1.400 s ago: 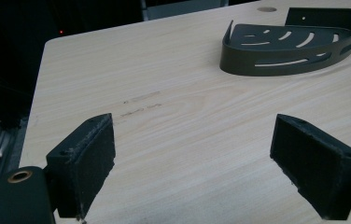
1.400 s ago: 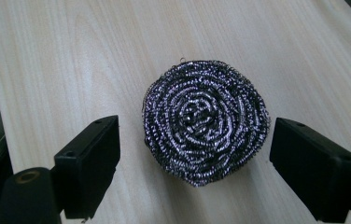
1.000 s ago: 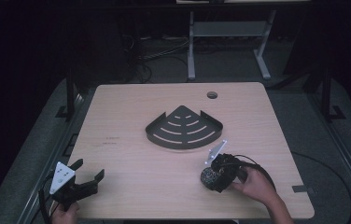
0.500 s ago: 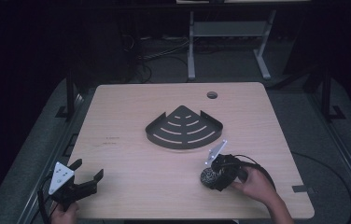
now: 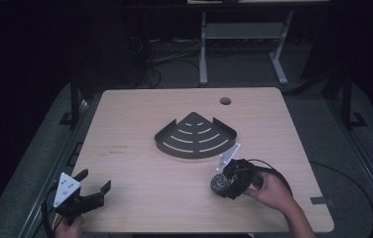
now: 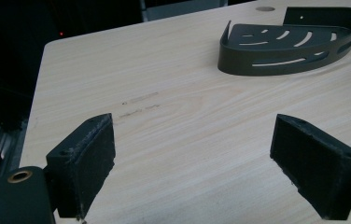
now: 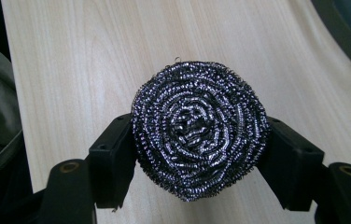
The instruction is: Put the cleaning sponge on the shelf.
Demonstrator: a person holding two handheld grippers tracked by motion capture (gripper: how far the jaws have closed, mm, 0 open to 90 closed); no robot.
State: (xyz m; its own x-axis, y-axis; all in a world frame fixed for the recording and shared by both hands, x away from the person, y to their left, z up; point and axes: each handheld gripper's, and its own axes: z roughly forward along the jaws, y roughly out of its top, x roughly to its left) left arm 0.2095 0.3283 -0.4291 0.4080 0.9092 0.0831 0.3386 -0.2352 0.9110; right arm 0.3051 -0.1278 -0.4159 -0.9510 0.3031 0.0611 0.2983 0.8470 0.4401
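A round steel-wool scourer [image 7: 199,128] sits squeezed between the black pads of my right gripper [image 7: 197,154], just over the wooden table. From above, the same scourer [image 5: 219,184] shows at the front right of the table, with the right gripper [image 5: 222,185] shut on it and a hand behind. A dark quarter-round slotted shelf basket [image 5: 195,136] lies at the table's middle, a little beyond the scourer. My left gripper [image 5: 94,181] rests at the front left corner, jaws wide apart with bare wood between them [image 6: 192,154]. The basket [image 6: 292,42] lies far ahead of it.
The wooden table [image 5: 140,114] has a round cable hole [image 5: 225,101] near its far edge. Faint pencil-like marks [image 5: 117,150] lie left of the basket. Cables and a metal stand [image 5: 239,44] are on the dark floor beyond the table.
The right gripper's jaws have closed onto the scourer and shifted slightly toward the front. The left gripper has stayed where it was.
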